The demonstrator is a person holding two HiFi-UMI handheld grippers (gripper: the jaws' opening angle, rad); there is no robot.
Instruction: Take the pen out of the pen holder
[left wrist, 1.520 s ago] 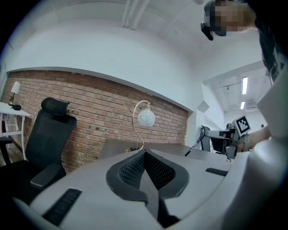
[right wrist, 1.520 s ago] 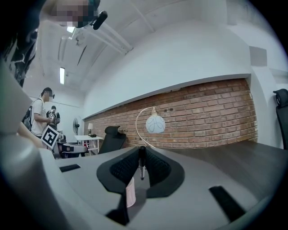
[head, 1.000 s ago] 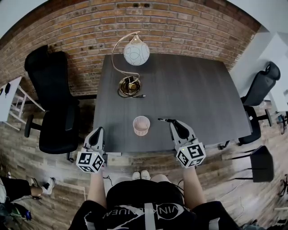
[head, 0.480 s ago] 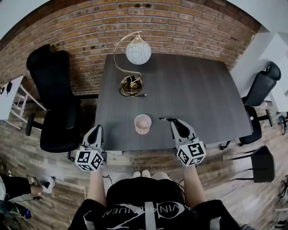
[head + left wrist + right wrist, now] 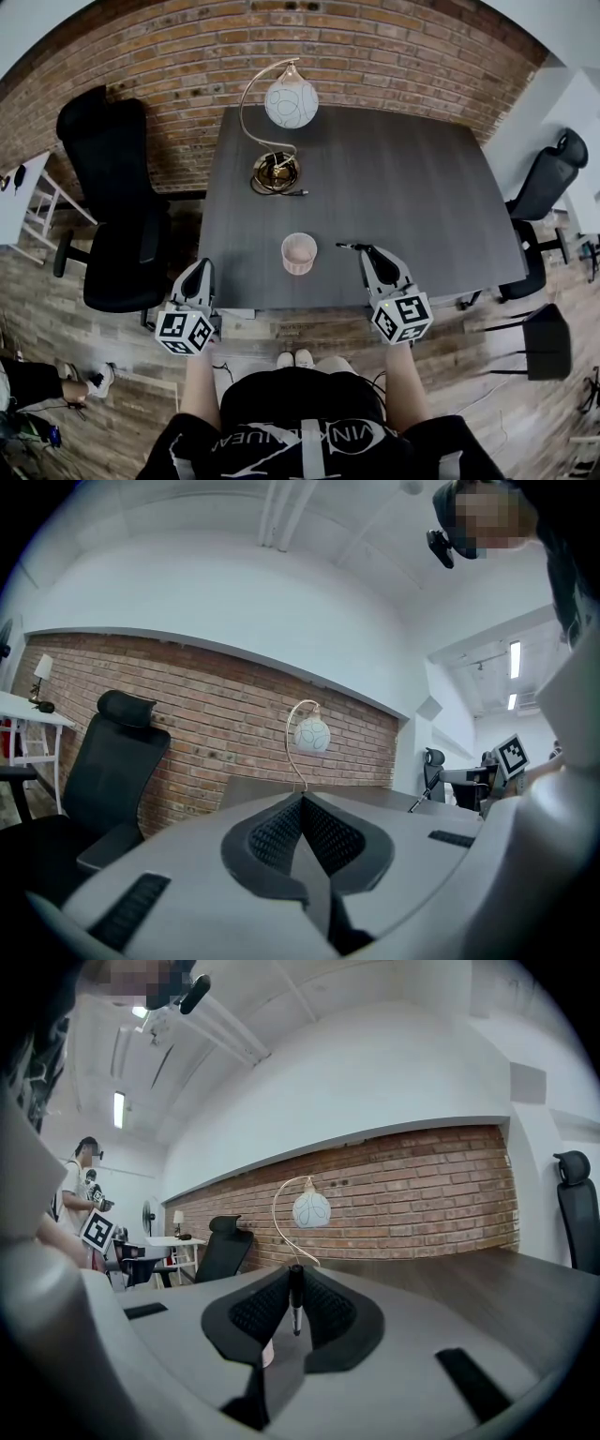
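A pink pen holder (image 5: 298, 253) stands upright near the front edge of the dark table (image 5: 412, 187). To its right, my right gripper (image 5: 362, 250) is shut on a black pen (image 5: 347, 247), whose end sticks out left toward the holder without touching it. In the right gripper view the pen (image 5: 296, 1299) sits upright between the pads, with the holder (image 5: 267, 1352) partly hidden behind the left jaw. My left gripper (image 5: 202, 269) hovers off the table's front left corner, its jaws meeting with nothing in them (image 5: 302, 801). The pen (image 5: 418, 797) also shows far right in the left gripper view.
A curved desk lamp with a white globe (image 5: 290, 101) and a brass base (image 5: 275, 172) stands at the table's far left. A black office chair (image 5: 112, 216) is left of the table, another chair (image 5: 548, 183) and a dark stool (image 5: 544, 342) are on the right. A brick wall lies behind.
Both grippers keep their places and the pen stays clamped in the right one. Only the head view has drifted slightly.
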